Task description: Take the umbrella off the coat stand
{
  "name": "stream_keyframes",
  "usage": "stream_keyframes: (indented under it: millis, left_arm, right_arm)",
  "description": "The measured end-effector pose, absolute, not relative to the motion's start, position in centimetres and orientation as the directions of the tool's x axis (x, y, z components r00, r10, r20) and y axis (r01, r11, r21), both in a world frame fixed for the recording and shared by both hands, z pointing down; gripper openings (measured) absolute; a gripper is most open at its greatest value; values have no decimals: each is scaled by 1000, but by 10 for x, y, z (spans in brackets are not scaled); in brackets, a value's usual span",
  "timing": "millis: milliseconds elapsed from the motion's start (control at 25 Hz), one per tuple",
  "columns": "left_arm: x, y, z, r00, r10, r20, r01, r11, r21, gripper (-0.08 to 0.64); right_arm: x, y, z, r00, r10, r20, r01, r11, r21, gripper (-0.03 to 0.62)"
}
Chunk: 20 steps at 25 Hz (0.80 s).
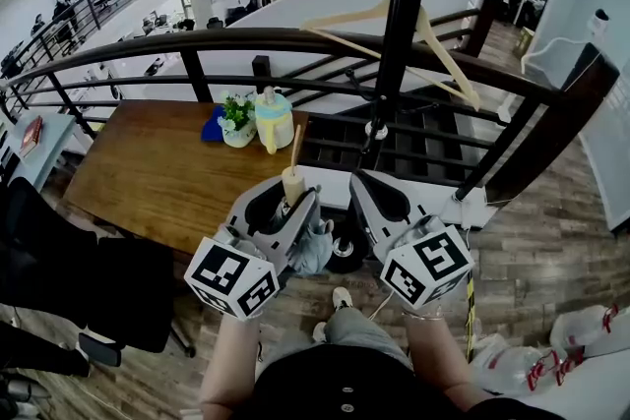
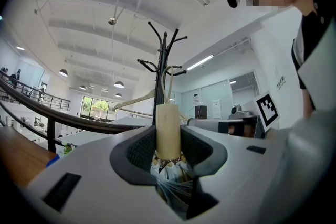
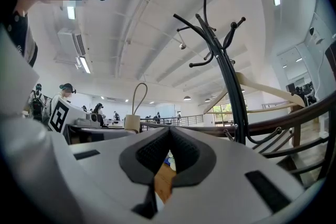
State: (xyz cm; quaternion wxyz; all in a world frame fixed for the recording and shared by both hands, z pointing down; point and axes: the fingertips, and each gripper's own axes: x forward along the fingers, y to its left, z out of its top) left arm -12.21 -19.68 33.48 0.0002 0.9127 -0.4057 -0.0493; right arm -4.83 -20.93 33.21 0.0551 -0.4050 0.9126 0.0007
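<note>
My left gripper is shut on the folded umbrella, held clear of the black coat stand. The umbrella's cream handle stands up between the jaws, and its pale blue-grey canopy is bunched below them. In the head view the handle pokes up and the canopy hangs under the gripper. My right gripper is beside it on the right, shut and empty, its jaw tips touching. The right gripper view also catches the umbrella handle with its strap loop and the coat stand.
A wooden hanger hangs on the stand. A dark railing curves behind it. The wooden table on the left bears a plant pot, a pastel jug and a blue object. Plastic bags lie at lower right.
</note>
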Motion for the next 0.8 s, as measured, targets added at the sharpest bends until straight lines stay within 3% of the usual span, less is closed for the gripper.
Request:
stream_keyframes:
  millis: [800]
  left_arm:
    - [-130, -196, 342, 663, -745, -69, -743, -667, 63, 149]
  right_arm:
    - [-52, -203, 336, -649, -755, -91, -755, 654, -42, 26]
